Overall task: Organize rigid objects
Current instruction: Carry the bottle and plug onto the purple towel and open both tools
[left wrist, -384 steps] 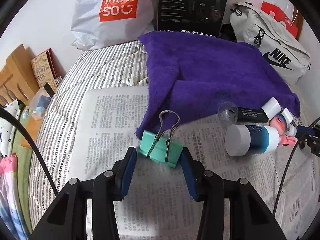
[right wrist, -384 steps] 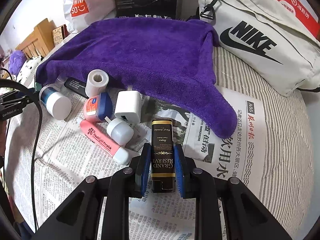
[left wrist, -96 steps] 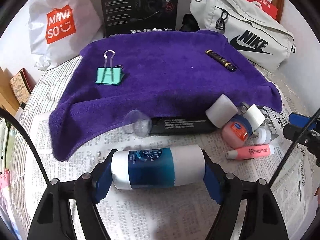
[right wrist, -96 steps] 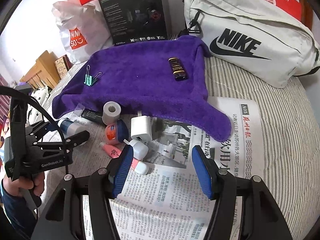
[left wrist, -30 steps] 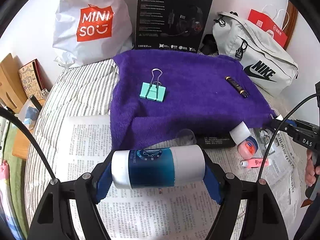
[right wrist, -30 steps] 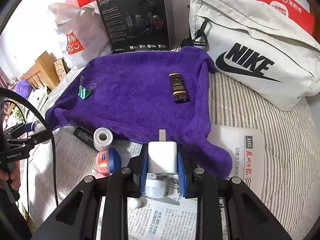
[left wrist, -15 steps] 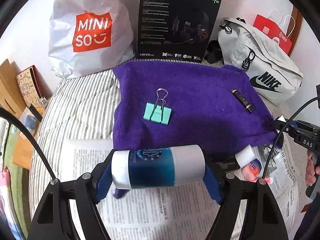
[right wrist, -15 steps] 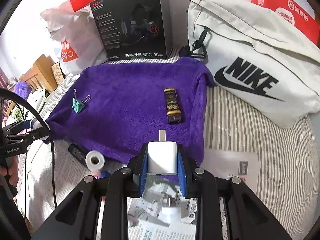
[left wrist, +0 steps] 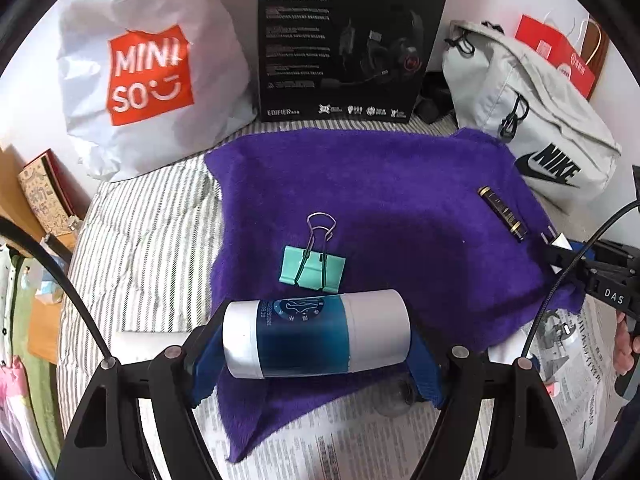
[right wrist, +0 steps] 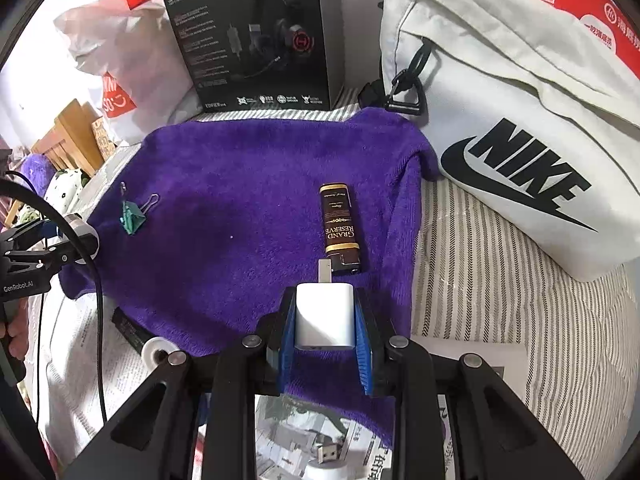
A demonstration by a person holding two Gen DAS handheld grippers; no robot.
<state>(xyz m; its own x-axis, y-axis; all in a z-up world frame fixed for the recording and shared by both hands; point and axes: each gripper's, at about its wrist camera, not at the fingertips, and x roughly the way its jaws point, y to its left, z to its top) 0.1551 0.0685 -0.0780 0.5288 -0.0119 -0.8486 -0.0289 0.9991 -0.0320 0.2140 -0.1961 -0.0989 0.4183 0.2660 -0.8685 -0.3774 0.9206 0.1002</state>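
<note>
My left gripper [left wrist: 316, 342] is shut on a blue and white bottle [left wrist: 316, 338], held sideways over the near edge of the purple towel [left wrist: 380, 200]. Just beyond it on the towel lies a teal binder clip [left wrist: 312, 266]. A dark gold-trimmed lighter [left wrist: 502, 213] rests at the towel's right side. My right gripper [right wrist: 325, 322] is shut on a white charger plug [right wrist: 325, 316], prongs forward, above the towel [right wrist: 240, 208] and just short of the lighter [right wrist: 339, 229]. The binder clip [right wrist: 134, 216] shows at the far left of that view.
A Miniso bag [left wrist: 148, 76], a black headset box [left wrist: 348, 40] and a white Nike bag [right wrist: 512, 128] line the back of the striped bed. Newspaper [left wrist: 360, 448] covers the near side, with a white roll [right wrist: 154, 354] and a black bar [right wrist: 128, 330] on it.
Both grippers have moved forward over the towel with the bottle and the plug still in them. The binder clip and the lighter now sit closer in view.
</note>
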